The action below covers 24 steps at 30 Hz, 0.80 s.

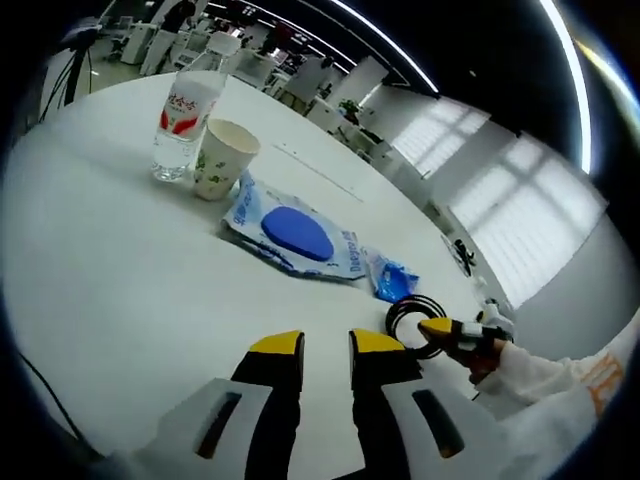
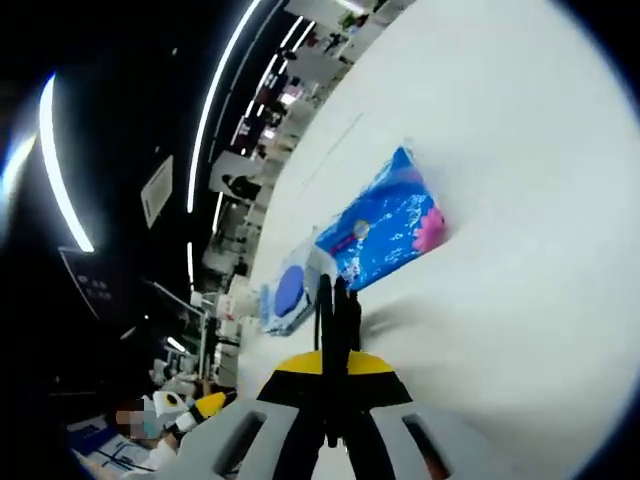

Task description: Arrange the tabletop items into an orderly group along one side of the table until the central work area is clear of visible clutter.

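The black cable [image 1: 412, 322], coiled into a loop, is the item in hand: the right gripper [image 1: 447, 331] has its yellow-tipped jaws clamped on the loop's edge, near the front of the white counter [image 1: 110, 260]. In the right gripper view the same cable [image 2: 338, 330] stands as a thin dark band pinched between the closed jaws of that gripper [image 2: 335, 362], so the hold looks firm.

The left gripper [image 1: 326, 345] hovers low over bare counter with its jaws a little apart and nothing between them.

The other items already lie in a rough line across the counter: a water bottle [image 1: 185, 122] standing upright, a paper cup [image 1: 222, 158] just beside it, a flat wipes pack [image 1: 292, 230] with a blue oval lid, then a small blue packet [image 1: 389, 278] close to the cable. The right gripper view shows that packet [image 2: 385, 222] more plainly, blue with a pink mark, with the wipes pack [image 2: 288, 290] beyond it.

My reading is that the step now is gathering the cable into the row. The next move likely calls for carrying the coil, kept from unspooling, to a spot next to the small packet, setting it flat and then letting go. The loop could spring open when released, so a low, gentle set-down would help. The left gripper is free to steady it.
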### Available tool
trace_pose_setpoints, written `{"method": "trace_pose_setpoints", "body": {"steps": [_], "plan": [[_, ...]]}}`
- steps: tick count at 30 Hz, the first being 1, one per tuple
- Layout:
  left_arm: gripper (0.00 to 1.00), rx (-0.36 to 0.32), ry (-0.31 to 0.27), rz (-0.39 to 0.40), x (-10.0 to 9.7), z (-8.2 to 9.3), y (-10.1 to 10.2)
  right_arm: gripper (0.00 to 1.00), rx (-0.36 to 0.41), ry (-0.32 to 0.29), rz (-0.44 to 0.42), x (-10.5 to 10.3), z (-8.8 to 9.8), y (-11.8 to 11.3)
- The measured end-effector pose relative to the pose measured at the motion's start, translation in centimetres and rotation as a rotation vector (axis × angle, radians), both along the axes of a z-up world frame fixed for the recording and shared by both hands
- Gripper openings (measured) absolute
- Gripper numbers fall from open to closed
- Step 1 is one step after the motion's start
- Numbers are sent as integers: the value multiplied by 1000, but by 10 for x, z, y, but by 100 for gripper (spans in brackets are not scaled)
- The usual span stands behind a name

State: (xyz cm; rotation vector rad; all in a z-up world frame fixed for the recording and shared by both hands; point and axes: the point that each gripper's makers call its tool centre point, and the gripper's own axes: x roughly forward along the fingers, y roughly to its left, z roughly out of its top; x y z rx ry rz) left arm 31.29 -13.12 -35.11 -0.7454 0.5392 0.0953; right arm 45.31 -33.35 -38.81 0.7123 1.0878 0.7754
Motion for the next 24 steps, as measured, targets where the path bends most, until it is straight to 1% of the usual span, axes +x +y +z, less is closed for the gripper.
{"method": "trace_pose_setpoints", "body": {"steps": [1,2,3,4,5,6,7,8,10,11,13,15,16,18,19,21,22,24], "plan": [[15,6,7,8,-2,-1,3,0,-24,-22,10,0,-3,-2],[15,7,9,14,-3,-1,4,2,-71,-68,24,0,-8,-5],[15,4,8,19,-4,-1,5,3,-94,-100,26,1,-9,-6],[15,-1,9,24,-5,-1,5,3,-95,-118,33,3,-12,-5],[15,-1,10,27,-6,0,4,4,-89,-108,33,2,-12,-4],[15,-1,11,30,-7,0,4,4,-101,-120,36,4,-13,-5],[15,-1,12,32,-8,0,5,5,-121,-145,47,6,-14,-7],[15,-2,12,35,-9,0,5,7,-164,-184,75,3,-16,-6],[15,-8,19,43,-11,-1,6,11,-225,-245,112,4,-20,-9],[14,-12,29,48,-12,-3,6,15,-269,-298,131,9,-24,-12],[14,-18,47,51,-15,-6,6,21,-293,-358,150,11,-20,-11],[14,-13,48,51,-16,-5,5,27,-291,-368,155,7,-11,-7],[14,-13,50,51,-17,-5,6,30,-307,-383,162,7,-9,-8],[15,-11,50,52,-17,-7,8,33,-327,-391,165,7,-9,-10],[16,-8,51,52,-17,-7,9,36,-332,-389,161,11,-14,-15],[18,-1,55,50,-17,-8,11,42,-332,-381,151,10,-13,-17],[19,5,55,46,-18,-8,12,44,-332,-385,150,10,-12,-18],[21,46,50,19,-17,-9,16,46,-342,-409,165,8,-8,-20]]}}
